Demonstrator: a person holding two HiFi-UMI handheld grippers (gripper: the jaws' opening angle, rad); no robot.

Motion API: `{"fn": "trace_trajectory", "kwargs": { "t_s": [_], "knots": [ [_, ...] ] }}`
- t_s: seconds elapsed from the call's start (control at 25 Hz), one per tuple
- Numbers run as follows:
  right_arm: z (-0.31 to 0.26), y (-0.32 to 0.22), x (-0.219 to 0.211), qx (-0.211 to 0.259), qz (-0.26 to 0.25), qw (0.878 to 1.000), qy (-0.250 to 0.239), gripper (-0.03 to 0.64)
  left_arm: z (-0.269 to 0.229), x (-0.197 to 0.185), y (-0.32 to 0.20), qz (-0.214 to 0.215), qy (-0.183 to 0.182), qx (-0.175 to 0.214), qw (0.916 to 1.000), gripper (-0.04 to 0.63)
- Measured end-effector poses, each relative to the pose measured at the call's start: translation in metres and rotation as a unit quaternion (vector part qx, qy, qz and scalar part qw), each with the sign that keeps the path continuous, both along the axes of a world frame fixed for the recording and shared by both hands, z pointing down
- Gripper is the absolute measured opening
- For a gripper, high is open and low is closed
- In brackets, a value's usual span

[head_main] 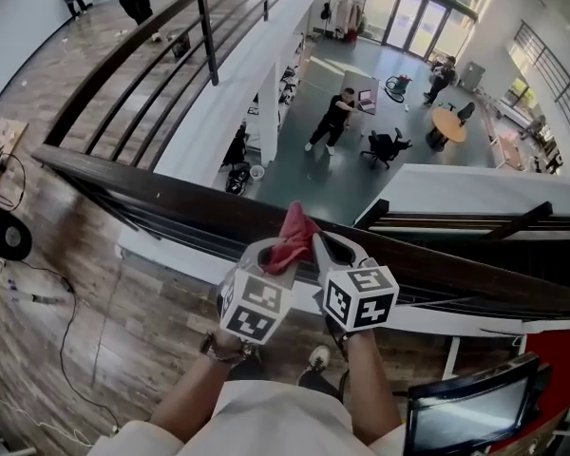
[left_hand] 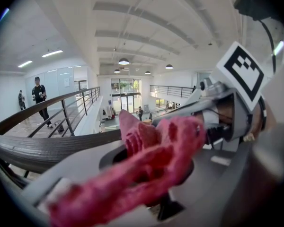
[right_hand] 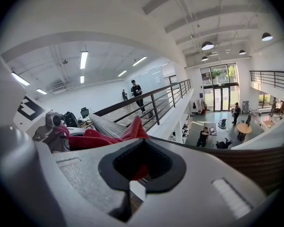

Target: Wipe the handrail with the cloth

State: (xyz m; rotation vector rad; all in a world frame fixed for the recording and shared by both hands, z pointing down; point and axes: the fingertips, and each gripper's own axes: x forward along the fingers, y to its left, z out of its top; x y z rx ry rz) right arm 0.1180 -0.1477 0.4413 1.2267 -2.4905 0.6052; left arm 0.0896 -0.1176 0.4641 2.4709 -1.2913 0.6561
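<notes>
Mezzanine edge, wooden floor (head_main: 123, 302) underfoot, a lower hall with a grey floor (head_main: 351, 174) beyond the railing.

Head view: dark wooden handrail (head_main: 152, 190) runs across from left to right, metal bars under it. Red cloth (head_main: 291, 236) sits bunched on top of the rail, right between my 2 grippers, 1 corner sticking up. Left gripper (head_main: 271, 255) and right gripper (head_main: 325, 250) are close together, both tips at the cloth. Down in the hall, 1 person (head_main: 334, 120) stands at a desk; a round table (head_main: 448, 124) is further right. Cables (head_main: 66, 331) trail over the wood on my left.

Left gripper view: jaws clamped on the cloth, which fills the gap and runs as a crumpled, fuzzy red band from lower left over to the right gripper's tip. Rail passes just behind the jaws, its wood grain plain to see. Only this view shows the hanging round lamps (left_hand: 124, 61) and a person on the walkway (left_hand: 39, 96).

Right gripper view: jaws closed, tips meeting, a patch of red showing in the cutout between them. Cloth stretches left to the other gripper, its peak just above my jaws. Glass entrance doors (right_hand: 220, 98) show clearest here.
</notes>
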Motion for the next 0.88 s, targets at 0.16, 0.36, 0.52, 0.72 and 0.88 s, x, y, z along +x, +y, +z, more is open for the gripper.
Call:
{"fn": "trace_trajectory", "kwargs": {
  "t_s": [0.16, 0.36, 0.52, 0.72, 0.88],
  "knots": [
    [-0.002, 0.002, -0.003, 0.008, 0.011, 1.000, 0.000, 0.003, -0.001, -0.004, 0.001, 0.003, 0.001, -0.001, 1.0000, 0.071],
    [-0.003, 0.004, -0.002, 0.016, 0.019, 1.000, -0.006, 0.003, -0.001, -0.002, 0.001, 0.009, -0.009, 0.007, 0.9999, 0.071],
    [-0.004, 0.008, 0.000, 0.019, 0.020, 1.000, -0.010, 0.003, -0.002, 0.000, 0.002, 0.009, -0.010, 0.009, 0.9999, 0.071],
    [-0.002, 0.010, 0.004, 0.021, 0.019, 1.000, -0.012, 0.003, 0.000, 0.004, 0.004, 0.011, -0.010, 0.012, 0.9998, 0.071],
    [-0.002, 0.012, 0.012, 0.023, 0.022, 0.999, -0.013, 0.003, 0.000, 0.012, 0.006, 0.016, -0.009, 0.012, 0.9998, 0.071]
  ]
}}
